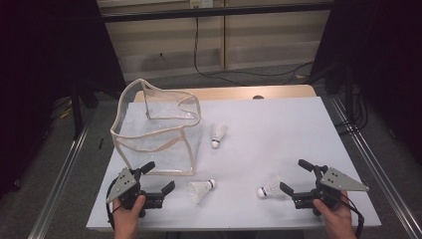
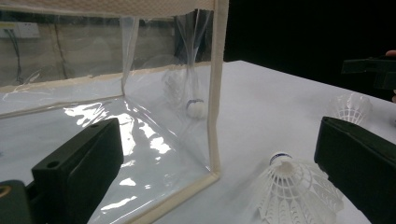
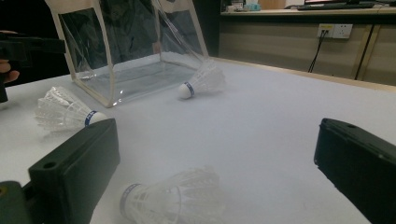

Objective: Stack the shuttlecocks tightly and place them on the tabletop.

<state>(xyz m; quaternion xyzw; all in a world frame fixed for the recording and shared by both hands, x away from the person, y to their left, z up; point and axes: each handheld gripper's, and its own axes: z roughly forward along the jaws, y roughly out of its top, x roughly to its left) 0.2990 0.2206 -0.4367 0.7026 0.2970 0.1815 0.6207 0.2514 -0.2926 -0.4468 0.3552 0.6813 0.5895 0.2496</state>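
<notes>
Both hands sit at the bottom edge of the high view, each holding a gripper low over the surface (image 1: 298, 124). Left gripper (image 1: 159, 177) at lower left, fingers spread wide, nothing between them; it sits just in front of the clear bag's near wall. Right gripper (image 1: 293, 175) at lower right, fingers equally wide and empty.

Progress, as I judge it: work looks like loading shuttlecocks into the clear bag (image 1: 157, 132), and nothing is done yet. Bag stands open-topped at centre left of the frame, no shuttlecock inside. All three lie on the surface:
- near-left shuttlecock (image 1: 201, 189), bottom centre, just right of the left gripper, close beside the bag's front corner
- near-right shuttlecock (image 1: 268, 188), just left of the right gripper's fingers, cork pointing left
- far shuttlecock (image 1: 217, 134), mid-frame, just right of the bag, cork toward the camera

Pose: both grippers held roughly level, pointing inward and up-frame, each angled toward its nearest shuttlecock. Neither touches one. All three pickups are left.
</notes>
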